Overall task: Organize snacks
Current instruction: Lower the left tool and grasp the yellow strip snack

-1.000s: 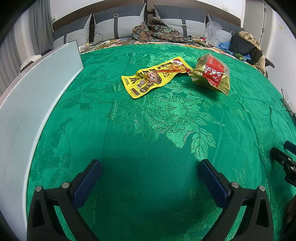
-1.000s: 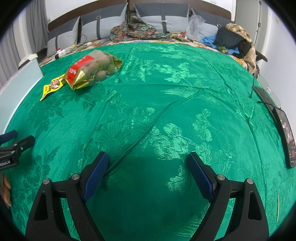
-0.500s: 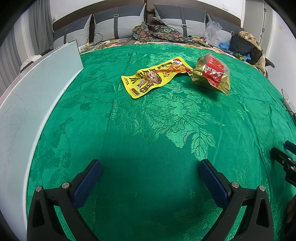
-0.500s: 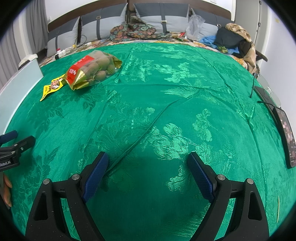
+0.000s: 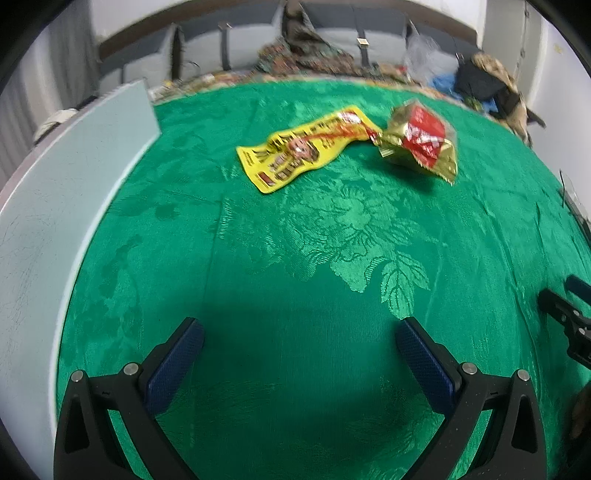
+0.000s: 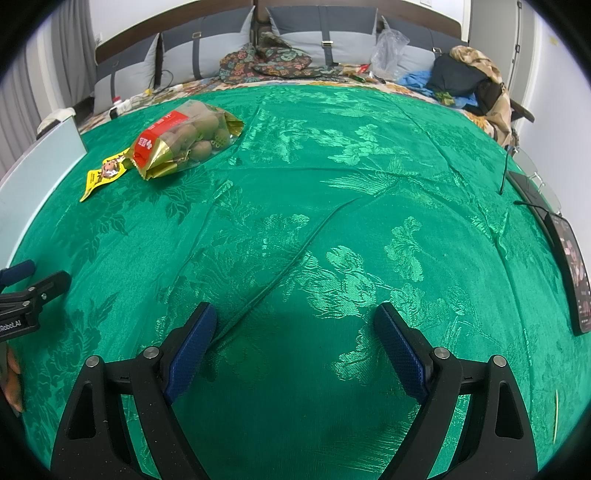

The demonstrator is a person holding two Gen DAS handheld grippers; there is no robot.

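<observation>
Green brocade bed cover is filling both views. Left tongs and right tongs are hovering low over it, jaws spread wide, gripping nothing. Pale board is lying along the left edge. Farther off, nothing between, yellow snack packet is lying flat, touching gold-and-red snack bag. Grey pillows are lining the headboard. Left view is blurring now and the snacks are sitting lower in it than before; right view is unchanged.

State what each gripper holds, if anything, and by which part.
Nothing is held. The left gripper and right gripper are both open over the green cloth, far from the snack bags.
</observation>
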